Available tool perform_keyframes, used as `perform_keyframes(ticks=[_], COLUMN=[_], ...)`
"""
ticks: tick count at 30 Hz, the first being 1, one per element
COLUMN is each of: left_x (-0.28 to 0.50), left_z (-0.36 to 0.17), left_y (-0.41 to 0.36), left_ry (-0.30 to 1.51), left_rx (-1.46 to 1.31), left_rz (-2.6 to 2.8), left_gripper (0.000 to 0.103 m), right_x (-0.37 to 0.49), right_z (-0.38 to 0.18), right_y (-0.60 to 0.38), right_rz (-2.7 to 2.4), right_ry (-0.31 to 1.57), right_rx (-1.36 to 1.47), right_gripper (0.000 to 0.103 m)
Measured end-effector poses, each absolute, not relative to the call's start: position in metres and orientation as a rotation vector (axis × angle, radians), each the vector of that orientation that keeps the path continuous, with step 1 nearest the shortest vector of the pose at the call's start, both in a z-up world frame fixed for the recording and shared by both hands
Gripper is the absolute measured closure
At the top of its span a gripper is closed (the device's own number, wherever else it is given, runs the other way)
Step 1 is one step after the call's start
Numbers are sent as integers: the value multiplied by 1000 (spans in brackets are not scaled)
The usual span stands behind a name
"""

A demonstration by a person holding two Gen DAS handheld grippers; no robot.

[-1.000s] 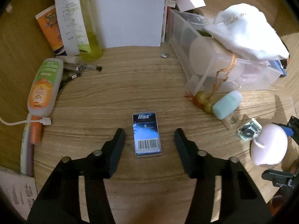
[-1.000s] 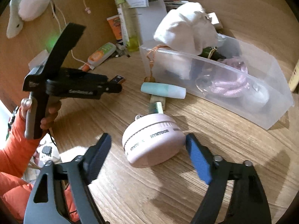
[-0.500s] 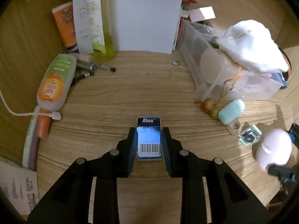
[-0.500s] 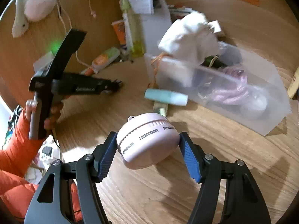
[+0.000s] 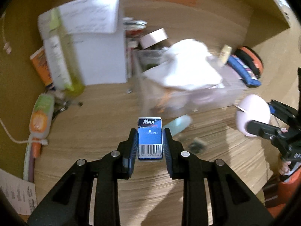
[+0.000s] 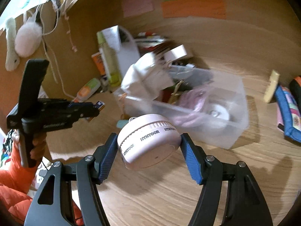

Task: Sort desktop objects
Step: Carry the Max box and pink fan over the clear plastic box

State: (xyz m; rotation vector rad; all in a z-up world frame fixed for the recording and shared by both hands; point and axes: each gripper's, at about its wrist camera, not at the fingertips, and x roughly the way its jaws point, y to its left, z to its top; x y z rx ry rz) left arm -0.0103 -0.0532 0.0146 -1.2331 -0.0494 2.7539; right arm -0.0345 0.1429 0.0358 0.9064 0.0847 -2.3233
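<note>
My left gripper [image 5: 150,143] is shut on a small blue "Max" box [image 5: 150,137] with a barcode and holds it above the wooden desk. My right gripper [image 6: 148,146] is shut on a round pale pink "HYNTOOR" device [image 6: 148,141] and holds it in the air. The pink device also shows at the right of the left wrist view [image 5: 252,114]. The left gripper with the blue box shows at the left of the right wrist view [image 6: 97,106]. A clear plastic bin [image 6: 197,120] with a white cloth [image 6: 146,79] over it lies ahead of both grippers.
A white box [image 5: 97,52], a yellow-green bottle [image 5: 62,66] and an orange-green tube [image 5: 40,116] stand at the back left. A mint tube [image 5: 177,125] and a small square item [image 5: 197,145] lie on the desk. A blue pouch [image 6: 287,116] lies at the right.
Both grippers have lifted their objects off the desk and tilted up toward the bin. The view is motion-blurred. One second ago both were open around the objects.
</note>
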Motion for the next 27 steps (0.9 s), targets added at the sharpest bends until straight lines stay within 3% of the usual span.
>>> perform_keyframes(ticks=[27], left_x=[-85], left_z=[45], left_y=[5], left_ry=[-1], left_rx=[-1160], left_rz=[2635], left_gripper=[76], right_x=[-102], right_z=[59], right_y=[182], right_rz=[-2428], right_ry=[51], right_rx=[863], right_gripper=[39])
